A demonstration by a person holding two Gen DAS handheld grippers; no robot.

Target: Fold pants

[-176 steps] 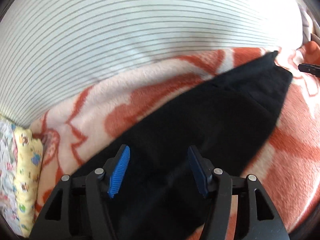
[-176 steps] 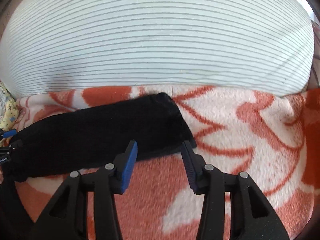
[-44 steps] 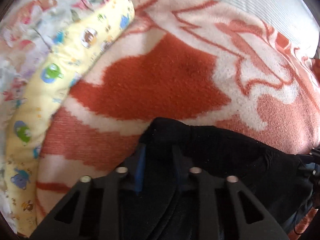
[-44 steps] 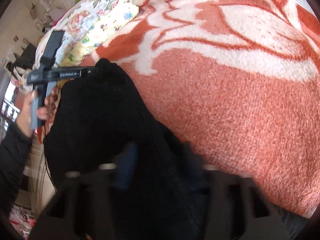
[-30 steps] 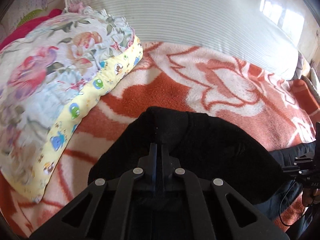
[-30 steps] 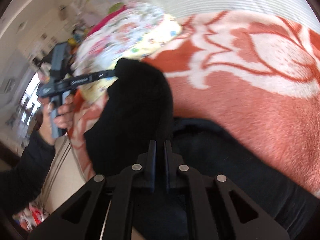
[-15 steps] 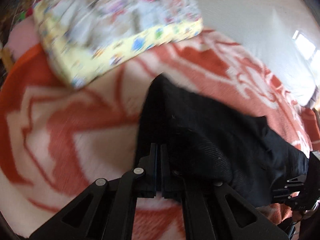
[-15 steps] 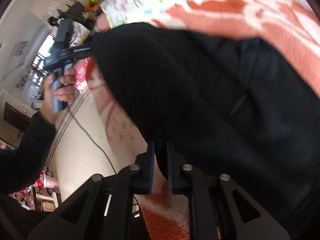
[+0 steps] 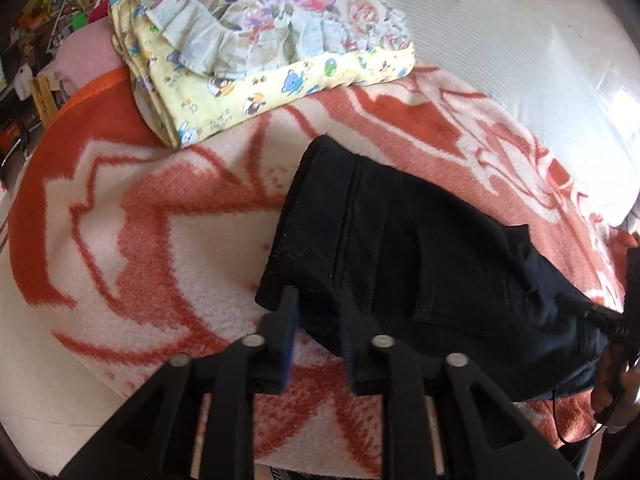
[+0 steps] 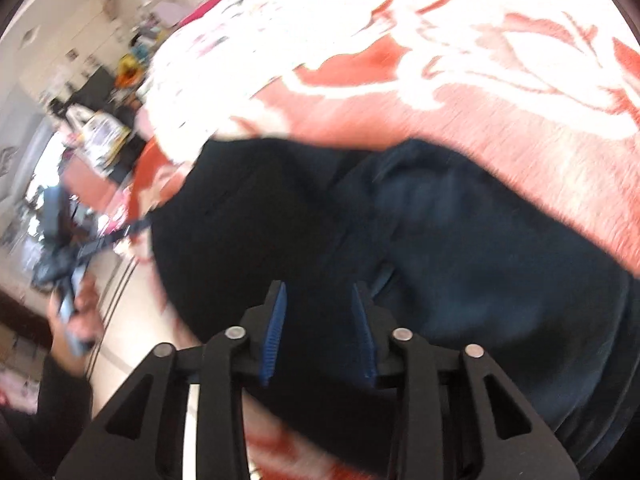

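Left wrist view: my left gripper (image 9: 316, 320) stands with its fingers parted, a gap between the blue pads, holding nothing. The fingertips sit right at the near corner of the black pants (image 9: 400, 248), which lie doubled over on the orange-and-white blanket (image 9: 160, 248), near its front edge. Far side of the blanket: a yellow cartoon-print cloth (image 9: 280, 80) with a floral pillow (image 9: 288, 20) stacked on it; beyond, a white striped sheet (image 9: 520, 52). My right hand shows at the right border (partly cut off).

Right wrist view, badly blurred: my right gripper (image 10: 318, 312) is also parted, blue pads apart, gripping nothing. The pants (image 10: 440, 240) fill the middle, just ahead of the tips. My left hand (image 10: 72, 312) with its tool is at the left border.
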